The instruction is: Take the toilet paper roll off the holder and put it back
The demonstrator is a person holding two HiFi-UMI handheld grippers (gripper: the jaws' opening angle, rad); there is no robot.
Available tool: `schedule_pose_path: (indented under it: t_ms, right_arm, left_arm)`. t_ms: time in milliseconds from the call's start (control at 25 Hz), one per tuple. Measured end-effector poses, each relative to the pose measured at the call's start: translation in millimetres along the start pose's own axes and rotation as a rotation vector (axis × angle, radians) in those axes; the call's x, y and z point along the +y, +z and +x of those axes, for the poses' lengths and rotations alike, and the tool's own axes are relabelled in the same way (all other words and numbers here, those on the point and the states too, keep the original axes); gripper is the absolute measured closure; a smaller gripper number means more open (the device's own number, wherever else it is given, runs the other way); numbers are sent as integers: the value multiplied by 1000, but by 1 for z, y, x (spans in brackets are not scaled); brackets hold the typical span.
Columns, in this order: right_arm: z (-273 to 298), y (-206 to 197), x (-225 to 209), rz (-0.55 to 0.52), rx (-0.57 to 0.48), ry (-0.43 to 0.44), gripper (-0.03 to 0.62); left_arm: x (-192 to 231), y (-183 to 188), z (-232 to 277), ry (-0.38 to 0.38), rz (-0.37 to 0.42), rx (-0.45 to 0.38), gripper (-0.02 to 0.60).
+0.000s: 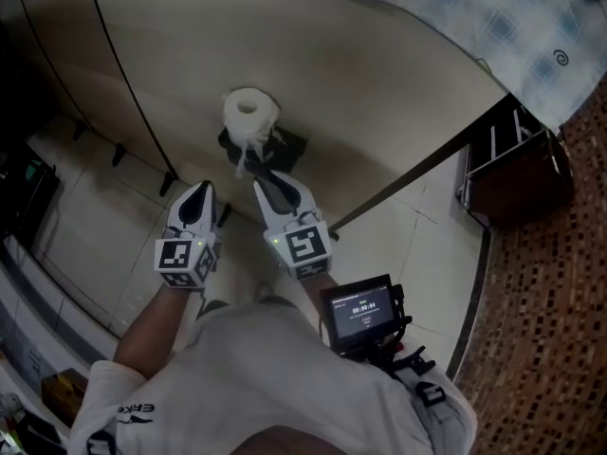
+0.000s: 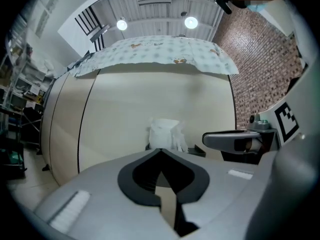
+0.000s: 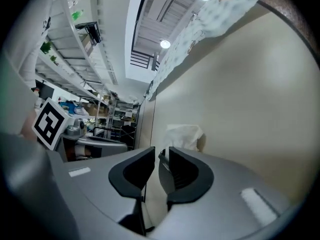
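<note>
A white toilet paper roll (image 1: 250, 114) sits on a black holder (image 1: 287, 147) fixed to a beige panel, with a loose sheet hanging down its front. Both grippers point at it from a short way off, side by side and level. My left gripper (image 1: 199, 191) is shut, its tips meeting with nothing between them. My right gripper (image 1: 264, 182) stands open by a narrow gap that is empty. In the left gripper view the roll (image 2: 164, 133) lies straight ahead of the left gripper (image 2: 160, 150). In the right gripper view the roll (image 3: 184, 136) lies just past the right gripper (image 3: 161, 155).
A patterned cloth (image 1: 493, 17) drapes over the top of the beige panel (image 1: 379, 74). A dark metal rack (image 1: 512, 164) stands at the right beside a brick-patterned surface (image 1: 550, 301). A small screen device (image 1: 362, 313) hangs at the person's chest. Pale floor tiles (image 1: 85, 216) lie below.
</note>
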State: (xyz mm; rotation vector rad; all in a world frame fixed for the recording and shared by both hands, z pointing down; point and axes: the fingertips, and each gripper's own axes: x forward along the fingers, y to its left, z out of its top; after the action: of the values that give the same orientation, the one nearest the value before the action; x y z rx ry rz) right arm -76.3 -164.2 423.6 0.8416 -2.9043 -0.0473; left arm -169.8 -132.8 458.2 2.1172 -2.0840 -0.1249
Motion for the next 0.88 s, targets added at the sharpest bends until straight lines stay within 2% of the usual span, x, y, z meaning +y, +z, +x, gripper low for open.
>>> schedule_pose_path:
  t_ms: [120,400,720,880]
  right_arm:
    - [13,3,-12,-45,9,-2,434]
    - [51,9,-33,-51,45,-54,262]
    - [88,7,-52,-79,129,-130,130]
    - [100,-2,-59,-130,224,-157,95]
  left_arm:
    - [5,3,15,2,1,-1,580]
    - [24,13,44,-45,6,-9,580]
    - [46,17,57,-97,3,-14,580]
    - [57,15,58,-102,-3,-12,580]
